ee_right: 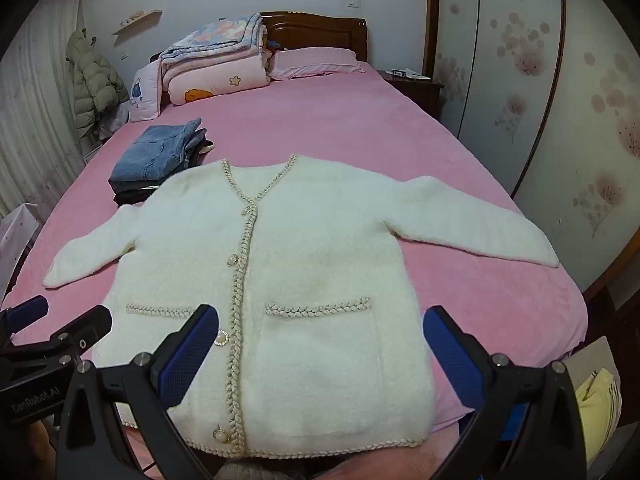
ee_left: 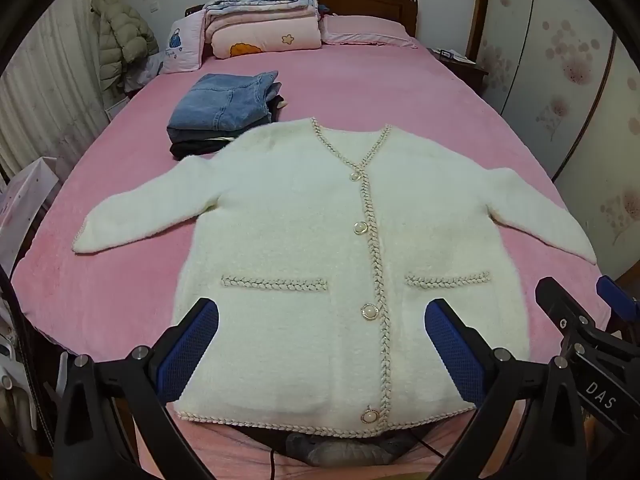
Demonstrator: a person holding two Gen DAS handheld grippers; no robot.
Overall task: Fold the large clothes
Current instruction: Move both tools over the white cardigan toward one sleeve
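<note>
A white fluffy cardigan [ee_left: 320, 240] with braided trim and pearl buttons lies flat, face up, on the pink bed [ee_left: 360, 80], sleeves spread to both sides. It also shows in the right wrist view [ee_right: 312, 280]. My left gripper [ee_left: 322, 344] is open and empty, hovering above the cardigan's lower hem. My right gripper [ee_right: 320, 348] is open and empty, above the lower right pocket. The right gripper also shows at the right edge of the left wrist view [ee_left: 580, 312]. The left gripper also shows at the left edge of the right wrist view [ee_right: 48, 328].
A stack of folded jeans and dark clothes [ee_left: 224, 112] sits beyond the cardigan's left shoulder. Folded quilts [ee_left: 264, 20] and pillows [ee_left: 368, 32] lie at the headboard. A wardrobe [ee_left: 580, 80] stands to the right. A puffer coat [ee_left: 120, 36] hangs at the left.
</note>
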